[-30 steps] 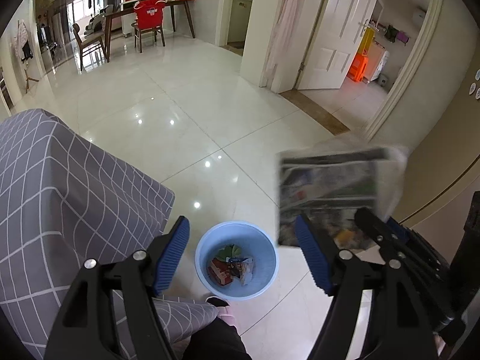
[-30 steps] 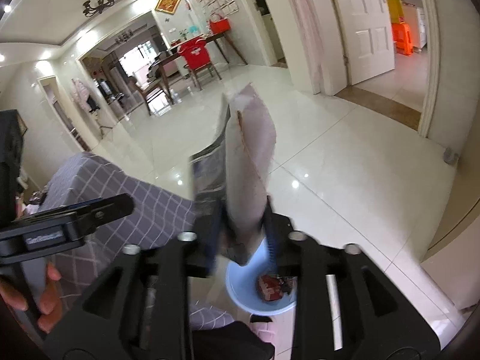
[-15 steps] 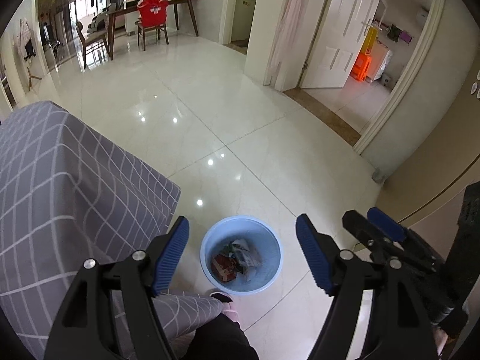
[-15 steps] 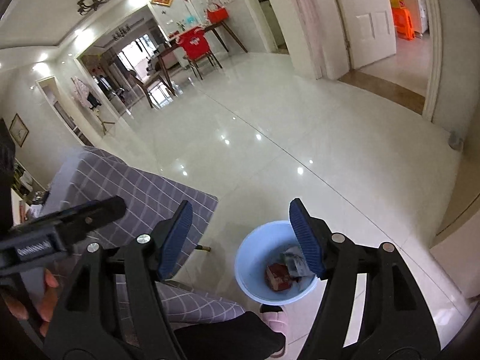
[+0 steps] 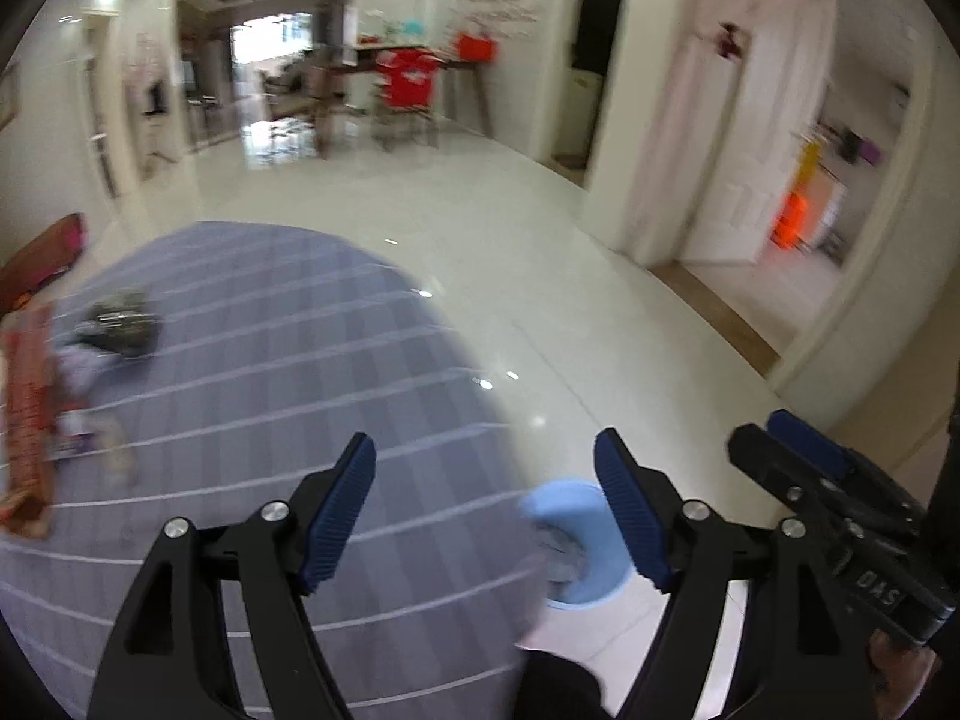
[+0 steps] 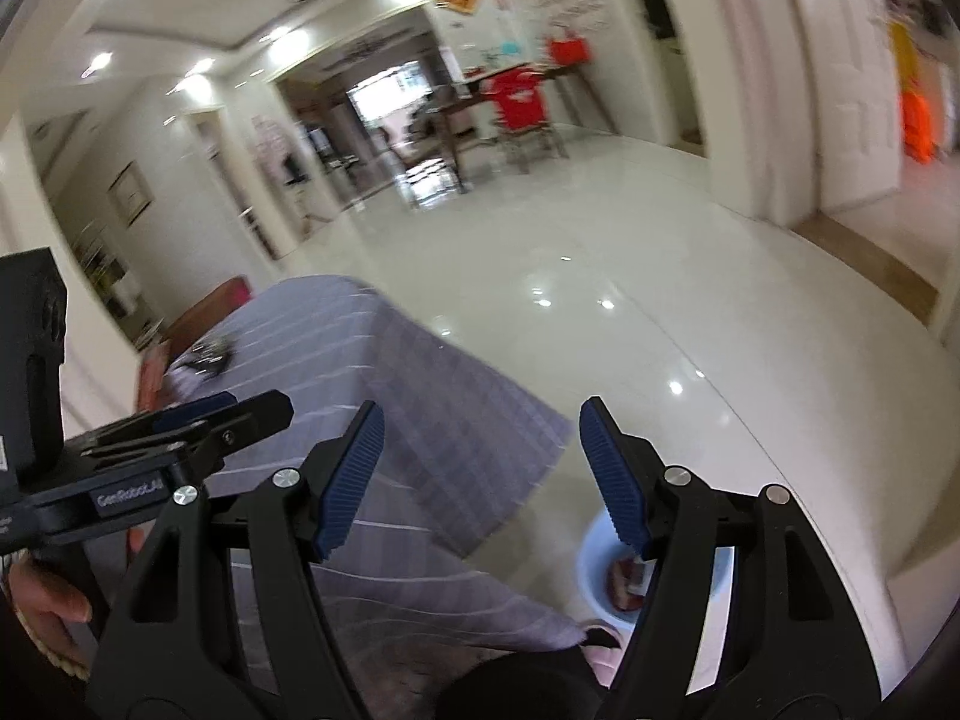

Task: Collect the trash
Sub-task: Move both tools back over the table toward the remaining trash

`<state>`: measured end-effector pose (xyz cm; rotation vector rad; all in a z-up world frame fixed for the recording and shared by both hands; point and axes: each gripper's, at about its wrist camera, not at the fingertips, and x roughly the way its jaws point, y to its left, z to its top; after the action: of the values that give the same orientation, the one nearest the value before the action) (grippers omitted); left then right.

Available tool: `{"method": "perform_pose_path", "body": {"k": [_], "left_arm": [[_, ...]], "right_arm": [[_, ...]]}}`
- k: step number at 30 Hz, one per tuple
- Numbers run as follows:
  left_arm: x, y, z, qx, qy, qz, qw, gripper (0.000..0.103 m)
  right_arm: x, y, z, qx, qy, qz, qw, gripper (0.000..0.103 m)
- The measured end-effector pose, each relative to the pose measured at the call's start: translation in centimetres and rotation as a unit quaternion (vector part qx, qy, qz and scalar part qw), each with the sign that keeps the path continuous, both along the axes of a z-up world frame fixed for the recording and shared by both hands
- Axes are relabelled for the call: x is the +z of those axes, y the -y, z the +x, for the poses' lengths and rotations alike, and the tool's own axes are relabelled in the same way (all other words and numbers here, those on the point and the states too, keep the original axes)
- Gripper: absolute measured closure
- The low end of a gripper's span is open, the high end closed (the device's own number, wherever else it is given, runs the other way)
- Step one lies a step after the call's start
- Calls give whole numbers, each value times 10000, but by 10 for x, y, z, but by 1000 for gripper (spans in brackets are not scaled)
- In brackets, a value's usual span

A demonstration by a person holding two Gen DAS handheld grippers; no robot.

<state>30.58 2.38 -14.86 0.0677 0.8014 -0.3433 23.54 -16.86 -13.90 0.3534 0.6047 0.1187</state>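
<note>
Now both tools, left (image 5: 485,507) and right (image 6: 480,474), gape empty, trash (image 5: 123,324) lying far left on the table (image 5: 270,360).

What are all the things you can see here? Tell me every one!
bin: one, light blue, on the floor beside the cloth, wrappers inside
checked cloth: one, grey with white lines, covering a table
dark wrapper: one, blackish, far left on the cloth
red packet: one, red-orange, at the cloth's left edge; blurred
floor: white glossy tiles
red chair: one, far back by a wooden table
left tool: black with blue pads, open, empty
right tool: same, open, empty
</note>
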Motion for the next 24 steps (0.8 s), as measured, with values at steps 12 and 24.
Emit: {"method": "perform_pose_path", "body": {"k": [12, 24], "left_arm": [[28, -222, 10, 1907, 308, -23, 9812, 24], [-5, -337, 36, 2390, -312, -235, 9702, 23]], "right_arm": [[19, -207, 77, 2022, -296, -796, 9757, 36], [-21, -322, 141, 2734, -862, -1578, 9449, 56]]}}
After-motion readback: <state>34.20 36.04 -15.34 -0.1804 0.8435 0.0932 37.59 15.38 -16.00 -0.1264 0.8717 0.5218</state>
